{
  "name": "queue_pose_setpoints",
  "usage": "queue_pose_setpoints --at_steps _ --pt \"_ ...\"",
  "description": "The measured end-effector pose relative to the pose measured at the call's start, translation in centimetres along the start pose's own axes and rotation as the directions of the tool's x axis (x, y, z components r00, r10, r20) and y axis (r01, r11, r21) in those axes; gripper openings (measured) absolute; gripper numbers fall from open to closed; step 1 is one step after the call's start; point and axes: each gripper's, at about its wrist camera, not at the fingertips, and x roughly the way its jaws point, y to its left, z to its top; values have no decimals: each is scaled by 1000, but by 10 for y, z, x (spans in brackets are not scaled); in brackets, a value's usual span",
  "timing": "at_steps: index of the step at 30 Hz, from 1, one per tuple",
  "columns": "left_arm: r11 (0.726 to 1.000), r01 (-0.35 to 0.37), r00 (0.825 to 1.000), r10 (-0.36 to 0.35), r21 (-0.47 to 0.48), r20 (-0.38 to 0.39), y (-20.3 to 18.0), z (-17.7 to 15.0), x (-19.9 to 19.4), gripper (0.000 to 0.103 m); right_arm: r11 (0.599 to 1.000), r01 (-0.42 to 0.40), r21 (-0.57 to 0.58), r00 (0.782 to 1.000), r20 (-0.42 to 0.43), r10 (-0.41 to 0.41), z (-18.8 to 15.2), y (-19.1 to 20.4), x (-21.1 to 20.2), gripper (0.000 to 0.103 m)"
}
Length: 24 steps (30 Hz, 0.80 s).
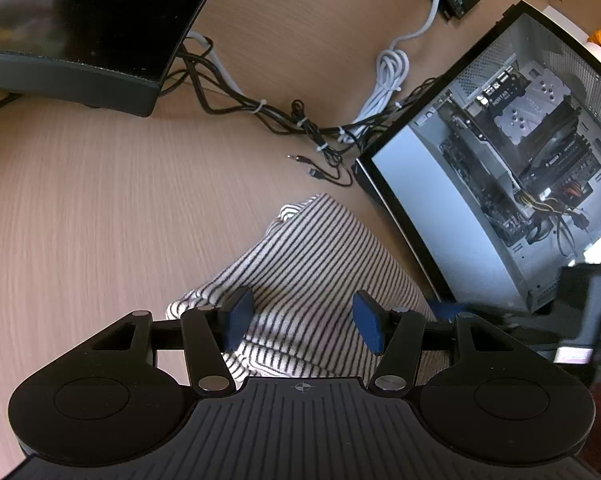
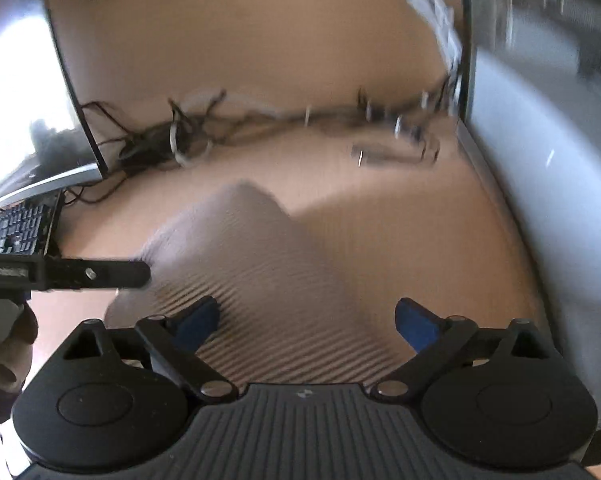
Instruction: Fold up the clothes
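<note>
Left wrist view: left gripper (image 1: 302,318) low centre of frame, angled down over the striped garment (image 1: 312,264), blue pads (image 1: 236,318) spread apart with nothing pinched between them. Garment lies bunched on the wooden desk (image 1: 100,200), lower centre, running from under the fingers up to mid-frame, its right edge close to the open PC case (image 1: 512,160) on the right. Cable bundle (image 1: 300,124) crosses the upper middle, white cord (image 1: 388,80) coiled above it. Monitor (image 1: 80,20) upper left. Part of the right gripper (image 1: 580,312) shows at the right edge, state unreadable here.

Right wrist view: heavy motion blur. Right gripper (image 2: 306,322) bottom centre, fingers wide apart, holding nothing, pointed down at the garment (image 2: 260,264), which fills the lower centre as a rumpled mound. Left gripper (image 2: 80,274) comes in from the left edge, level, tip at the garment's left side; touching or not, can't tell. Keyboard (image 2: 20,226) at left, monitor (image 2: 28,80) upper left, cables (image 2: 260,120) across the middle, PC case (image 2: 540,160) right.
</note>
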Motion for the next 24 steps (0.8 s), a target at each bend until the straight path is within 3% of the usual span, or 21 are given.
queue_pose_setpoints --at_steps 4,9,13,16,20,24 --pt "1000 5 1000 -5 1 -5 3 2 1 60 997 -26 74 999 -23 28 4 -15 10 94" --pt "1000 7 1000 -7 -18 -1 9 6 3 61 996 -73 -49 997 18 74 1 20 -28 92" --pt "1000 7 1000 -6 6 -7 4 5 5 63 982 88 -164 993 -66 -100 -28 29 -3 92" --pt "1000 10 1000 -10 7 -5 5 4 4 63 986 85 -143 995 -31 -91 -28 37 -13 92" --pt "1000 9 1000 -9 -5 1 5 3 4 63 950 101 -294 992 102 -74 -32 69 -34 92" --pt "1000 -8 1000 8 -16 6 1 5 0 64 919 90 -383 996 51 -76 -43 90 -8 99"
